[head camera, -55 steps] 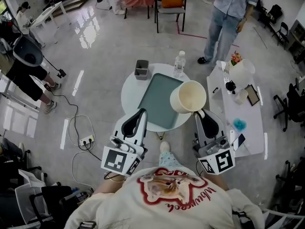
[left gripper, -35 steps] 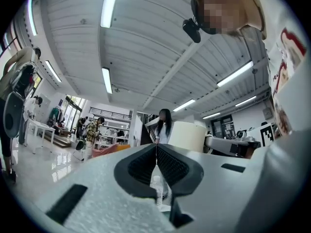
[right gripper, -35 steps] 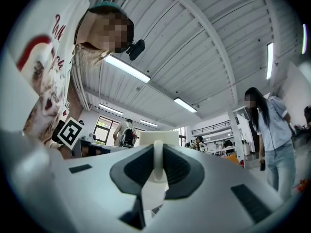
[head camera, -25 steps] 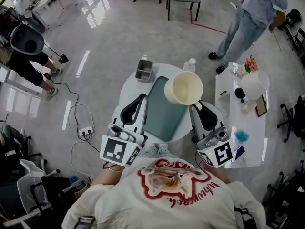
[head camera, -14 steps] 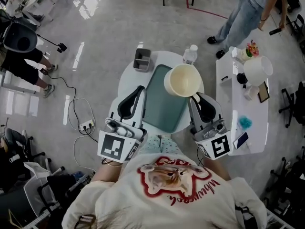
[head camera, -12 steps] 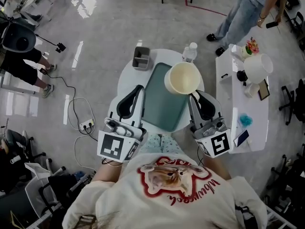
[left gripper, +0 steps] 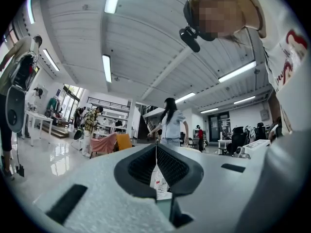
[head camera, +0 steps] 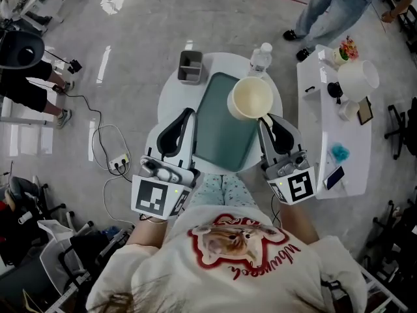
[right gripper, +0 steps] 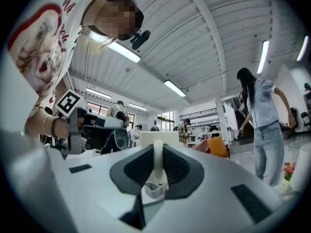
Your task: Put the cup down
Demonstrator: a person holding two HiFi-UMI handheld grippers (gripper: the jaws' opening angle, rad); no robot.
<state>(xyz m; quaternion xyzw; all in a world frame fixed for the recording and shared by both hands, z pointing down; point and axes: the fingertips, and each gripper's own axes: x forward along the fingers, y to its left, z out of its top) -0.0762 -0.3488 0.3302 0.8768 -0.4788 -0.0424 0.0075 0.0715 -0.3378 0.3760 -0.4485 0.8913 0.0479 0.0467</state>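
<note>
A cream cup (head camera: 251, 99) hangs mouth-up over the far right part of the green tray (head camera: 220, 132). My right gripper (head camera: 266, 119) is shut on the cup's handle, just near of the cup. In the right gripper view the white handle (right gripper: 158, 165) stands pinched between the jaws of the right gripper (right gripper: 156, 178), with the cup's body (right gripper: 159, 139) beyond. My left gripper (head camera: 189, 113) hovers at the tray's left edge, shut and empty. In the left gripper view its jaws (left gripper: 156, 165) meet with nothing between them.
The tray lies on a round white table (head camera: 171, 102). A grey box (head camera: 189, 66) and a water bottle (head camera: 260, 58) stand at the table's far side. A white side table (head camera: 329, 132) with small items stands to the right. A person in jeans (head camera: 329, 8) stands beyond.
The right gripper has kept its hold on the cup, which now appears smaller and a little farther out over the tray. The left gripper stays shut beside the tray.
</note>
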